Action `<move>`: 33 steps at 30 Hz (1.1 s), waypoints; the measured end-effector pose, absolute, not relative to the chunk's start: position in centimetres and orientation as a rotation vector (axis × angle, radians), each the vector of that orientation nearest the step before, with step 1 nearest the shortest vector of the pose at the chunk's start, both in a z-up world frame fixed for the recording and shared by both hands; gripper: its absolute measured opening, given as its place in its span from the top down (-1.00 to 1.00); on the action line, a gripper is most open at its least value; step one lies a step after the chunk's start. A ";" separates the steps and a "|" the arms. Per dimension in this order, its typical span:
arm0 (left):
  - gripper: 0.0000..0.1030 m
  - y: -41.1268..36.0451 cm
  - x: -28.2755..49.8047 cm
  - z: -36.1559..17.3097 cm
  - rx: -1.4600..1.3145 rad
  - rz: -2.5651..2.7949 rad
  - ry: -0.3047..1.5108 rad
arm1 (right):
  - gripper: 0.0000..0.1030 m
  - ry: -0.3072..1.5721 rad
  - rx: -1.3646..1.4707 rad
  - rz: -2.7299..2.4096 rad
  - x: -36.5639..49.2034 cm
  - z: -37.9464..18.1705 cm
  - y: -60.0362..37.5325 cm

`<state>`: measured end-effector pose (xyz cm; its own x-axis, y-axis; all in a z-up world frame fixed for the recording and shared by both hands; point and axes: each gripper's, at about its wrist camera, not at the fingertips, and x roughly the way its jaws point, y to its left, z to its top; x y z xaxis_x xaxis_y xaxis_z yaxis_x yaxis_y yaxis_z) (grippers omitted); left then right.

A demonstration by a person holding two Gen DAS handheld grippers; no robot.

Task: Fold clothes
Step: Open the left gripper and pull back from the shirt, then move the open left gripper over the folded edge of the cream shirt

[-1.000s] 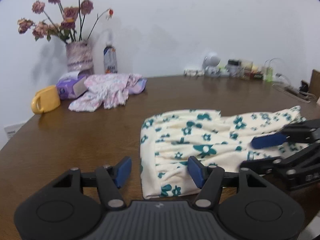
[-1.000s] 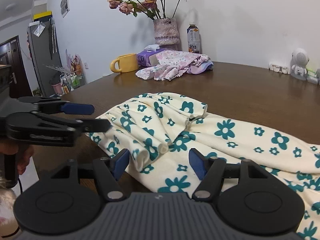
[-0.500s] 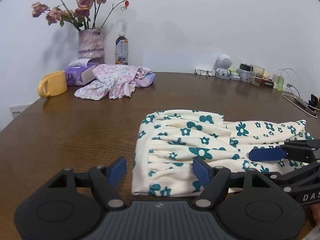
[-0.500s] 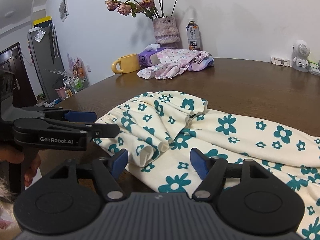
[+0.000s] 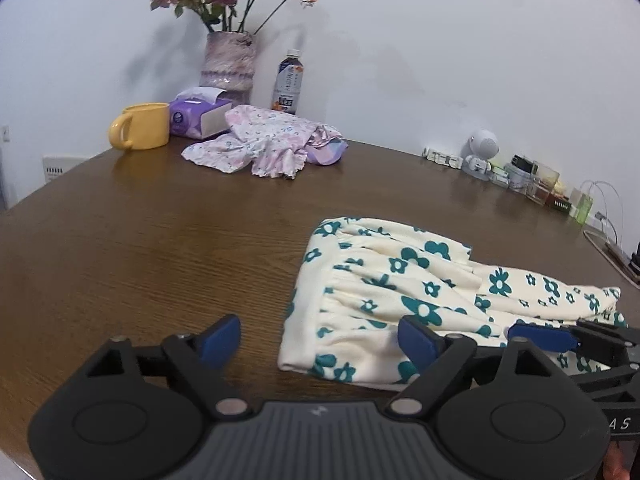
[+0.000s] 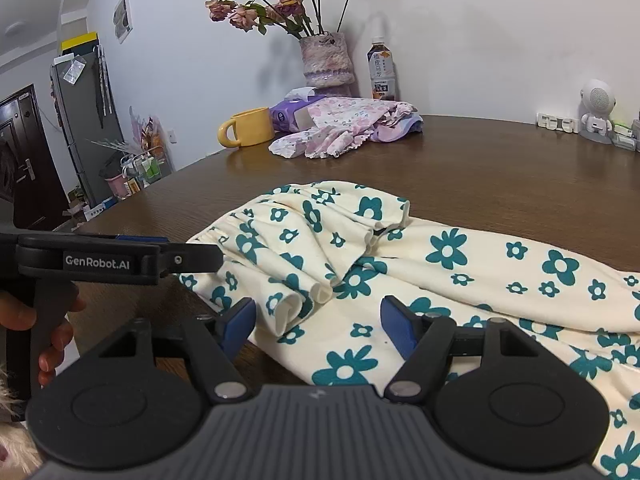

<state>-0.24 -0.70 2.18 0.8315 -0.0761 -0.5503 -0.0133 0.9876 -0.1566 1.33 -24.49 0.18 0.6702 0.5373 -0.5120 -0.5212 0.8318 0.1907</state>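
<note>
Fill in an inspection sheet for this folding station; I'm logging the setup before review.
Surface: brown wooden table, round-edged.
Job's things: cream floral garment lying partly folded at the near edge; pink floral garment crumpled at the back.
Clutter: yellow mug, tissue box, vase of dried roses, bottle, small white robot figure, jars.
Grippers: left gripper jaws opening, nothing pinched; right gripper open over the cream cloth.
Cables: white cable at the far right.
Surroundings: white wall, dark door, fridge.
</note>
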 end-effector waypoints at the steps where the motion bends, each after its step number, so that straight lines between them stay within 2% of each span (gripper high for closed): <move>1: -0.77 -0.6 -0.3 2.2 -0.165 -0.033 0.582 | -0.36 0.585 0.031 0.594 1.3 0.2 -24.5; 4: -0.99 -0.4 -0.4 2.3 -0.204 -0.042 0.578 | -0.36 0.585 0.030 0.590 1.2 0.2 -24.6; 33: -0.99 3.1 -0.2 2.6 -0.281 -0.153 0.538 | -0.42 0.584 0.029 0.580 1.3 0.2 -24.6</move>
